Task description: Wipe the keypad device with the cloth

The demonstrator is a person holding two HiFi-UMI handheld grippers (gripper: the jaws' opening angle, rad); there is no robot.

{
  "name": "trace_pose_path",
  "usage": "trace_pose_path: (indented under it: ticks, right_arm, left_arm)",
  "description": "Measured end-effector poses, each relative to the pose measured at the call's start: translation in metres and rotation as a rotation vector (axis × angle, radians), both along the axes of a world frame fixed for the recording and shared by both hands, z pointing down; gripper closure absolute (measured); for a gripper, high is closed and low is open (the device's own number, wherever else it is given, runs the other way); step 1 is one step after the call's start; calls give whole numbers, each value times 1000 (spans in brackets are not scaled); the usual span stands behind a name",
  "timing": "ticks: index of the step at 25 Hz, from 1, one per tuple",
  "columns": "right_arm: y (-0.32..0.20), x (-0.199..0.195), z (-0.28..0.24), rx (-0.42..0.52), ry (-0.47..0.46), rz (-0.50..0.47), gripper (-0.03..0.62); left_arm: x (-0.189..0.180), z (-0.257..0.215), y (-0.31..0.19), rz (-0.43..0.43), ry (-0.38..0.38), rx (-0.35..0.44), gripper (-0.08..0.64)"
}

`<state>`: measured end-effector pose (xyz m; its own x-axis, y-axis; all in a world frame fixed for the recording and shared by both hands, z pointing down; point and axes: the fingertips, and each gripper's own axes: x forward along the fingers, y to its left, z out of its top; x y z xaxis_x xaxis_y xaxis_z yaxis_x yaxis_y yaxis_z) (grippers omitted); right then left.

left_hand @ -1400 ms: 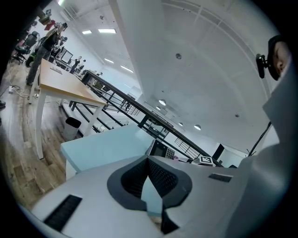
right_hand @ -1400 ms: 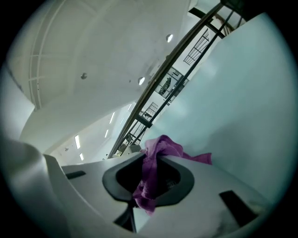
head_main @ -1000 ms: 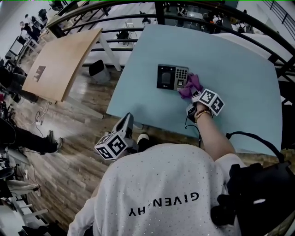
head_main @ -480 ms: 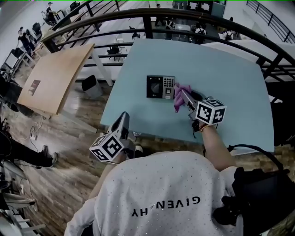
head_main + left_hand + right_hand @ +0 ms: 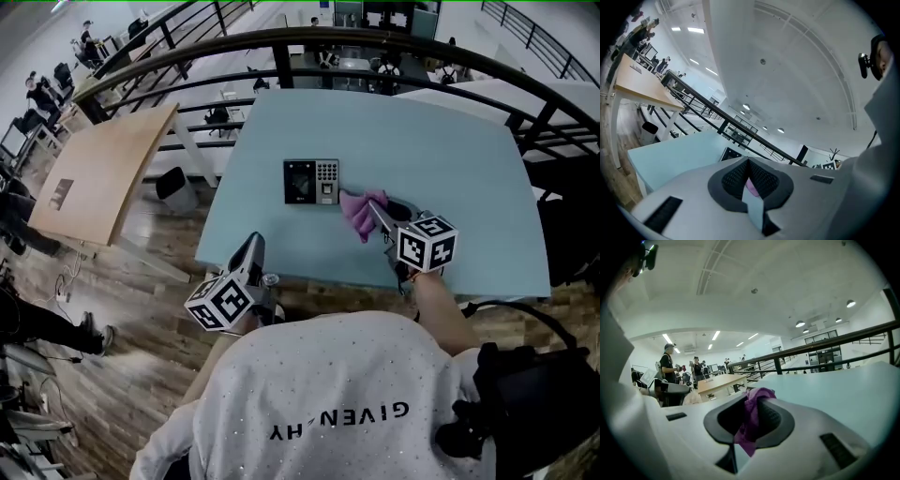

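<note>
The pale blue-green rectangular counter (image 5: 450, 169) fills the middle of the room, with a curved black metal railing (image 5: 281, 39) behind it and a light wooden table (image 5: 103, 169) off to its left over the plank floor.

On the counter's left half, well in from the near edge, the flat black keypad device with a dark screen and a grey button pad (image 5: 312, 181) lies face up.

Just to the right of it and slightly nearer the person is the crumpled purple cloth (image 5: 360, 212). Its upper corner comes right up to the device's lower right corner, though from above it is hard to say whether the two actually touch.

The right claw (image 5: 373, 210) reaches in from the person's side and points towards the device, stopping just short of it with the cloth at its tip. In the right gripper view, the right claw (image 5: 752, 401) is clamped on the cloth (image 5: 751, 420), which bunches up above the pads and trails down below them.

The left claw (image 5: 254, 244) is held off the counter's near left edge, well apart from both device and cloth. In the left gripper view, the left claw (image 5: 749, 163) has its tips pressed together with nothing gripped, and the device (image 5: 731, 153) shows beyond it on the counter (image 5: 670, 159).
</note>
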<state>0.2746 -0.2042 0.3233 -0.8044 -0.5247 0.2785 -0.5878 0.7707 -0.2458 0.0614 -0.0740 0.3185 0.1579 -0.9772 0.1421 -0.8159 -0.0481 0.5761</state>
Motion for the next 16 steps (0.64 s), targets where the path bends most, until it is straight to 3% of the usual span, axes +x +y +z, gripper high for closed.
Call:
trace_pose_path:
  ticks: [16]
  right_arm:
    - [8, 14, 15, -35, 10, 20, 546]
  left_arm:
    - [4, 4, -1, 1, 13, -13, 560]
